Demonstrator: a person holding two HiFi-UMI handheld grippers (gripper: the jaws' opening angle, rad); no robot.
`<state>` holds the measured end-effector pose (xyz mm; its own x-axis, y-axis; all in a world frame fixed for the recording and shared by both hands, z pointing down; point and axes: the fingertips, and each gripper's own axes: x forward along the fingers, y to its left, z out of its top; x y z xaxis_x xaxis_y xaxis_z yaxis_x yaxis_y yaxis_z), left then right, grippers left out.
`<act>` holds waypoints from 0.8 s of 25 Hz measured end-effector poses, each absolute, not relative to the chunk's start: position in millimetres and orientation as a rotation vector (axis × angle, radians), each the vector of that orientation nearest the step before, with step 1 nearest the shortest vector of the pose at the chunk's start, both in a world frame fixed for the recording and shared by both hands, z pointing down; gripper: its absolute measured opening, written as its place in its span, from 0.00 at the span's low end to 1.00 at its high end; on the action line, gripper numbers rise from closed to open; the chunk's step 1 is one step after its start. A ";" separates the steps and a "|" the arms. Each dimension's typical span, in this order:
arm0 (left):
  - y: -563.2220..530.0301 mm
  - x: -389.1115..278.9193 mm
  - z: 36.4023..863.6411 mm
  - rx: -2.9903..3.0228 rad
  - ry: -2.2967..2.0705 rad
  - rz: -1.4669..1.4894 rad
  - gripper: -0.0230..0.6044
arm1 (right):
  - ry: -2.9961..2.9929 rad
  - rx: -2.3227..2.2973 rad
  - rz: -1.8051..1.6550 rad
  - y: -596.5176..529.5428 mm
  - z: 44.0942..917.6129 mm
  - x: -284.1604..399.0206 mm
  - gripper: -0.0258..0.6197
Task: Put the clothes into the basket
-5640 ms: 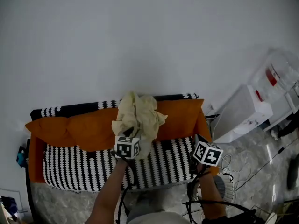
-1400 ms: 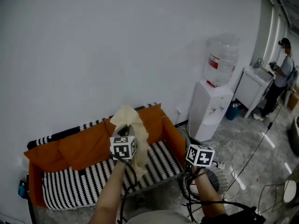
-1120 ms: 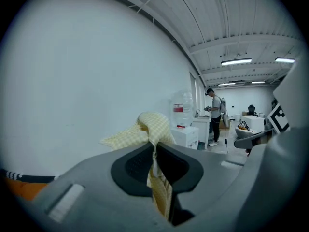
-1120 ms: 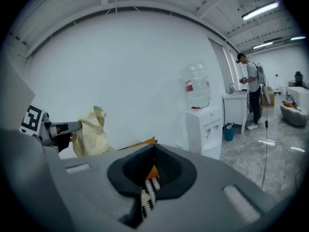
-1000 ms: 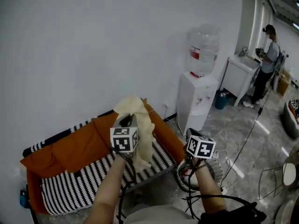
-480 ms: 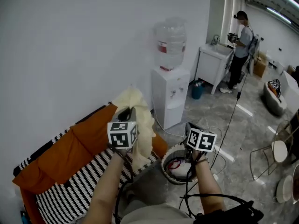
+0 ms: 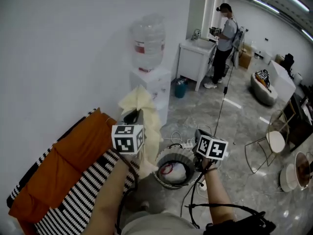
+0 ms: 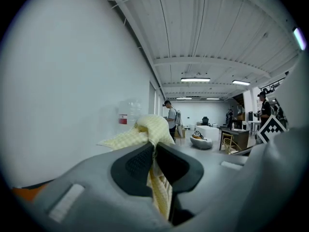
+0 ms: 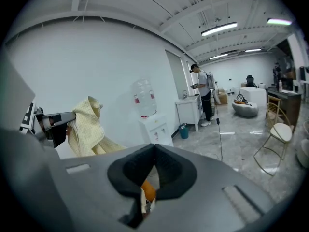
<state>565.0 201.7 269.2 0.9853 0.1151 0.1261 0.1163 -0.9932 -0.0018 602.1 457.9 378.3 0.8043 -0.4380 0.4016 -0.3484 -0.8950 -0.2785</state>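
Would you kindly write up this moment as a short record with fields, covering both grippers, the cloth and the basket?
left gripper: jaws shut on the yellow cloth
right gripper: jaws together, nothing between them
cloth: hangs from the left jaws, held up in the air, not yet in the basket
basket: on the floor between the two grippers in the head view, beside the end of the sofa
basket contents: something white and something red, too small to tell what
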 end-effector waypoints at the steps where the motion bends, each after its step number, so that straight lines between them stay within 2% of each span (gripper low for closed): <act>1: 209.0 568.4 268.9 -3.126 -0.214 -0.194 0.10 | 0.589 -2.806 -0.699 466.0 378.7 601.7 0.04; 20: 327.9 610.5 215.1 -3.010 -0.721 0.000 0.10 | 0.219 -2.798 -0.612 557.8 368.3 580.7 0.04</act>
